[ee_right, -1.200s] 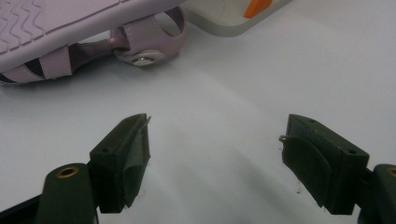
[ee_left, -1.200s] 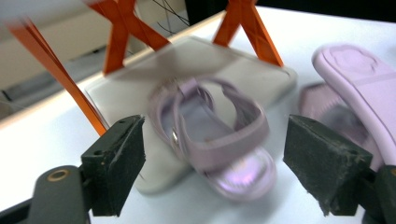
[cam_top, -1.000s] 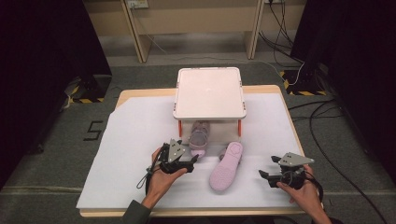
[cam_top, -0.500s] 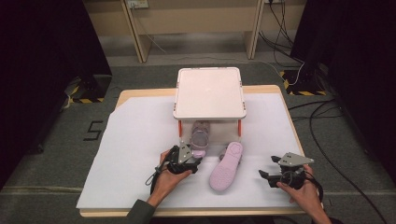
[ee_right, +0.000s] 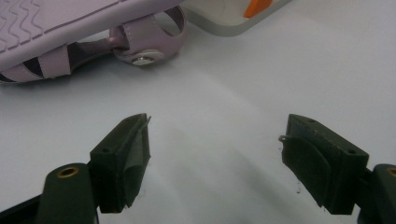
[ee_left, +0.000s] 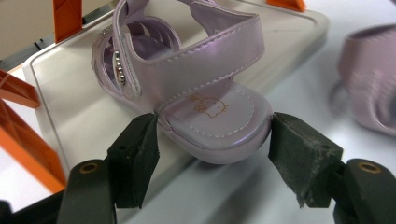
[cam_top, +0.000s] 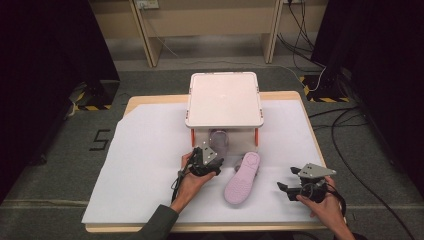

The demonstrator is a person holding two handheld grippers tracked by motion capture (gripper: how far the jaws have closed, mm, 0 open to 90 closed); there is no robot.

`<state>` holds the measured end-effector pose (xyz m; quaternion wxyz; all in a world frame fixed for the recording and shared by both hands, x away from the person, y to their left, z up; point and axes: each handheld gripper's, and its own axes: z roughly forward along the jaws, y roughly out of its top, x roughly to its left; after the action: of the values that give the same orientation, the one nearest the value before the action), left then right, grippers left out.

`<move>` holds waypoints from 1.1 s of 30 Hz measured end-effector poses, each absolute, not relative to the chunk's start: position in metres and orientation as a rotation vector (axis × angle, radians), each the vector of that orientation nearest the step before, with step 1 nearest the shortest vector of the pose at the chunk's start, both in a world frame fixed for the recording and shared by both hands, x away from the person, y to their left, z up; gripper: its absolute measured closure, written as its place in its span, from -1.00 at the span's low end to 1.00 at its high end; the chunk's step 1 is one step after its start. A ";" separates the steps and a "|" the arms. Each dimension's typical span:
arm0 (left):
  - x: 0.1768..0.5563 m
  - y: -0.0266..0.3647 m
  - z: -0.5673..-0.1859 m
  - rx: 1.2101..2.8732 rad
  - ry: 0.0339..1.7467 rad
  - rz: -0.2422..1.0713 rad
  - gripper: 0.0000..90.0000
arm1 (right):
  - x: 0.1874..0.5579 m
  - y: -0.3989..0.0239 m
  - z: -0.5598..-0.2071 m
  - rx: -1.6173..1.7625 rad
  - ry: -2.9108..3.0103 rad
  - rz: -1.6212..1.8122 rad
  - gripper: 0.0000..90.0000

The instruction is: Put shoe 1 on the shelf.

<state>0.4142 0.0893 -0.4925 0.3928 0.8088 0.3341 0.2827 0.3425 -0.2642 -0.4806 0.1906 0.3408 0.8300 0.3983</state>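
Closing on the heel of a lilac sandal, the left gripper is bracketing the sole with both pads right at its edges; its jaws have just been narrowing, with the heel between them, though whether they are truly pinching yet is hard to tell. That sandal is sitting upright on the lower tray of a small white rack with orange legs, its heel jutting over the tray's front lip. Its mate is lying sole-up on the white sheet between the two hands, untouched, so the work is looking about half done at best. Waiting well off to the side, the right gripper is hovering with jaws apart and empty. Wooden worktop edges are showing round the sheet; grey carpet, cables, black curtains and striped floor tape are framing the scene.
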 end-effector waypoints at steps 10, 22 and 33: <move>0.437 0.079 -0.493 2.040 0.910 0.745 -0.27 | 0.342 -0.264 -0.480 0.957 2.332 1.121 -0.47; 0.447 0.096 -0.489 1.999 0.952 0.750 -0.19 | 0.342 -0.264 -0.480 0.957 2.333 1.119 -0.47; 0.424 0.101 -0.473 1.979 0.898 0.737 -0.43 | 0.342 -0.265 -0.479 0.961 2.324 1.125 -0.47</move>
<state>0.4241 0.1007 -0.4735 0.4107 0.7863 0.3569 0.2928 0.3419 -0.2654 -0.4794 0.1920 0.3422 0.8279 0.4007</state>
